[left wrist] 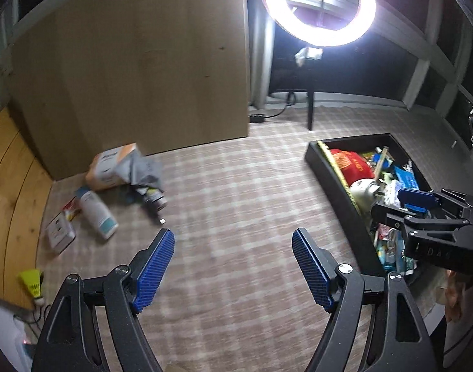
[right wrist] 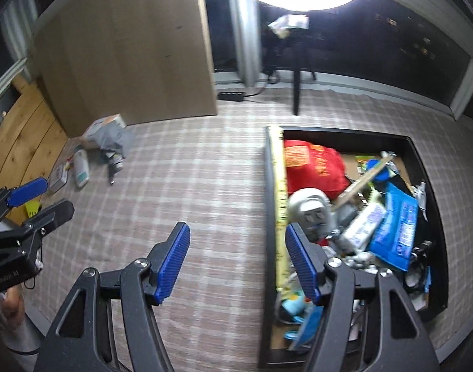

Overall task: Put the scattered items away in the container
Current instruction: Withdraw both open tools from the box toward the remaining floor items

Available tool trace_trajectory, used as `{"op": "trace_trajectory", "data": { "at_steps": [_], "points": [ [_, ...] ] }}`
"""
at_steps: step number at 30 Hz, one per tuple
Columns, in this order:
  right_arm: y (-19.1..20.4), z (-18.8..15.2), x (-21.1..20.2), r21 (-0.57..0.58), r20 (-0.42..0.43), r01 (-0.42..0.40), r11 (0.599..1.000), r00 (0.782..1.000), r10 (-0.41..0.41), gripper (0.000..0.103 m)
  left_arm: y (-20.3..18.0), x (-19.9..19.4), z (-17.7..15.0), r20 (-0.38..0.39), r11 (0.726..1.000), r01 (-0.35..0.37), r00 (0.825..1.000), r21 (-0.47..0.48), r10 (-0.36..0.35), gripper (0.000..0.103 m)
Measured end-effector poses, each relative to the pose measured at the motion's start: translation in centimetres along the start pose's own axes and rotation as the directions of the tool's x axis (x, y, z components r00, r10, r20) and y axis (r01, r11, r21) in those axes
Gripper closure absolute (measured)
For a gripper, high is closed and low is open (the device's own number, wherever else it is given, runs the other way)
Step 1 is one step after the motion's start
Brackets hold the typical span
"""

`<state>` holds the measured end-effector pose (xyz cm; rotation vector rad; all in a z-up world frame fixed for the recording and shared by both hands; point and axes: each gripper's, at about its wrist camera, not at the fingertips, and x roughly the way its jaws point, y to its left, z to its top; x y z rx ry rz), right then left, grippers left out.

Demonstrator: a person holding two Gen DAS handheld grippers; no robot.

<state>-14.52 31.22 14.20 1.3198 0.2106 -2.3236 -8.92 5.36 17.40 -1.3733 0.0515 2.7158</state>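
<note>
A black container (left wrist: pixel 335 183) (right wrist: pixel 271 186) stands on the checked carpet at the right, full of packets, a red bag (right wrist: pixel 314 164) and a blue pack (right wrist: pixel 394 226). Scattered items lie far left by a wooden cabinet: an orange-grey pouch (left wrist: pixel 118 167) (right wrist: pixel 108 131), a white bottle (left wrist: pixel 97 212) (right wrist: pixel 81 169), a dark small bottle (left wrist: pixel 156 201), a white box (left wrist: pixel 60 232). My left gripper (left wrist: pixel 233 241) is open and empty above bare carpet. My right gripper (right wrist: pixel 236 238) is open and empty, straddling the container's left wall.
A yellow shuttlecock (left wrist: pixel 33 283) lies at the near left on a wooden floor strip. A wooden cabinet (left wrist: pixel 137 62) stands behind the items. A ring light (left wrist: pixel 317 6) on a stand shines at the back, with a power strip (left wrist: pixel 256 118) beside it.
</note>
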Motion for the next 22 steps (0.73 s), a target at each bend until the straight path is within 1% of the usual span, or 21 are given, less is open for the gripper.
{"op": "trace_trajectory", "data": {
  "at_steps": [4, 10, 17, 22],
  "points": [
    [1.9, -0.4, 0.7, -0.021, -0.005, -0.021, 1.0, 1.0, 0.021, 0.04, 2.4, 0.1, -1.5, -0.026, 0.998, -0.027, 0.999, -0.053, 0.026, 0.025],
    [3.8, -1.5, 1.9, -0.007, -0.014, -0.058, 0.998, 0.998, 0.058, 0.04, 5.4, 0.3, -3.5, -0.057, 0.99, -0.071, 0.996, -0.123, 0.065, 0.025],
    [5.6, -2.7, 3.1, -0.047, -0.034, -0.053, 0.997, 0.998, 0.051, 0.04, 7.9, 0.7, -5.0, -0.083, 0.978, -0.097, 0.993, -0.186, 0.083, 0.025],
    [6.2, -3.1, 3.5, -0.065, -0.042, -0.051, 0.997, 0.998, 0.048, 0.04, 8.7, 1.1, -5.6, -0.09, 0.975, -0.106, 0.992, -0.193, 0.09, 0.025]
  ]
}}
